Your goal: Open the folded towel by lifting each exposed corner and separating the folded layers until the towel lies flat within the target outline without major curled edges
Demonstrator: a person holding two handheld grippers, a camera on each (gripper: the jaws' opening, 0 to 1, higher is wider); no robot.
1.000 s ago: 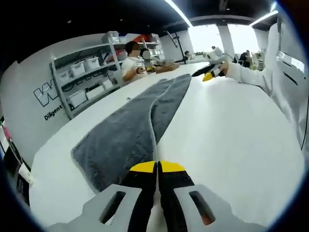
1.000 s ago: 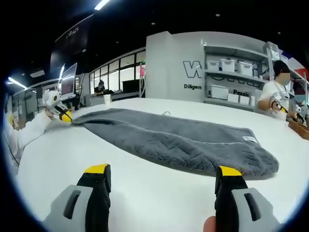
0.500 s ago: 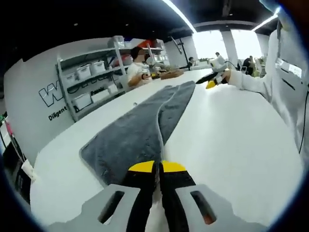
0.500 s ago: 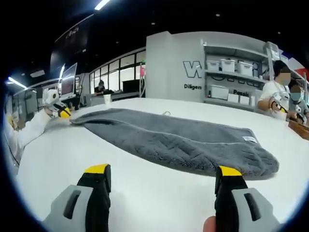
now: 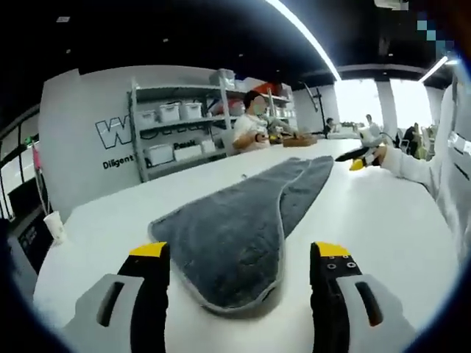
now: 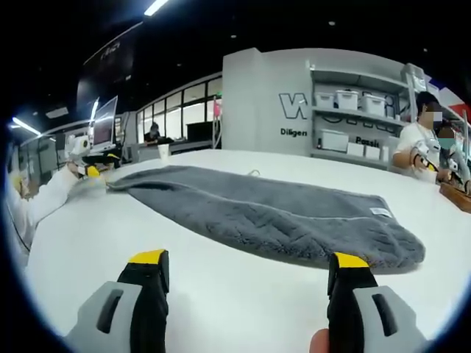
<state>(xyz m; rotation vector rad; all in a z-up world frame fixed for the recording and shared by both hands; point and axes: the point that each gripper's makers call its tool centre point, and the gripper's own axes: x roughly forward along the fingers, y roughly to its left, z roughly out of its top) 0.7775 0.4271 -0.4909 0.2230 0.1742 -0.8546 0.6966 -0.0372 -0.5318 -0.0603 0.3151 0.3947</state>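
Observation:
A long grey towel lies on the white table, folded lengthwise with a pale seam running down it. Its rounded near end sits just ahead of my left gripper, which is open with nothing between its jaws. In the right gripper view the towel stretches across the table, a small white label near its right end. My right gripper is open over bare table, short of the towel's edge. The other gripper shows at the towel's far left end, held by a person in a white sleeve.
Shelves with white bins stand along the grey wall behind the table. A person works at the table's far end. A paper cup stands at the left edge. The right gripper shows far right.
My left gripper has opened and let go of the towel's end, which now lies on the table. Its camera has shifted. The right gripper has stayed put.

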